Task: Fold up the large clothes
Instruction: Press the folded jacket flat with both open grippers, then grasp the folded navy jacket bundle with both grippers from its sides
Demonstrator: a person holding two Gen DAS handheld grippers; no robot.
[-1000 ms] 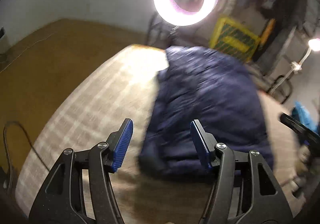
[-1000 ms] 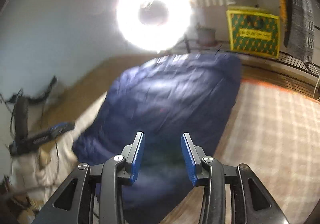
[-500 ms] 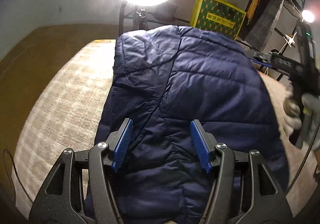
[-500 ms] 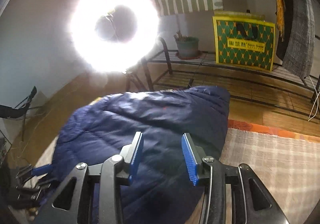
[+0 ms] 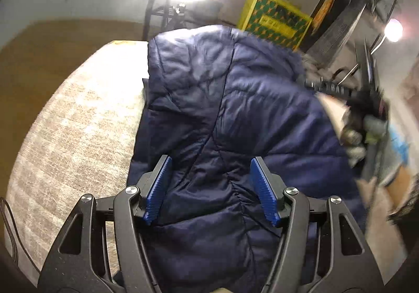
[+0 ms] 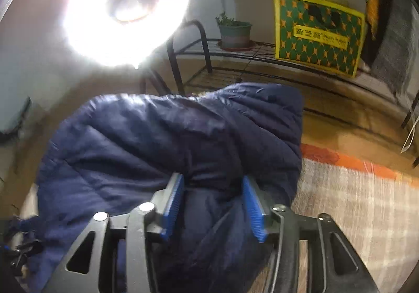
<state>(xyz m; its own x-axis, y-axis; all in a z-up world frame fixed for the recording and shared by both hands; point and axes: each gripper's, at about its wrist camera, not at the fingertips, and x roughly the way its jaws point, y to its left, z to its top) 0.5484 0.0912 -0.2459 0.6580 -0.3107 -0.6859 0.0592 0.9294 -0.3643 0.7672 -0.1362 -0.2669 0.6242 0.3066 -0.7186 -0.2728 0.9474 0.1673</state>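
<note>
Left wrist view: our grippers over the navy puffer jacket [image 5: 235, 115] on the plaid rug [image 5: 86, 120].
Our left gripper [image 5: 210, 188] hangs above the jacket, jaws wide with nothing between them. Our right gripper [image 6: 213, 206] sits at the jacket's near edge, jaws spread around a bunched fold; we cannot tell whether they pinch it. Beyond the jacket glows a ring light [image 6: 125, 7].

Plaid rug [image 5: 78, 120] on wood floor [image 5: 39, 39]; navy jacket [image 5: 222, 99] atop.
</note>
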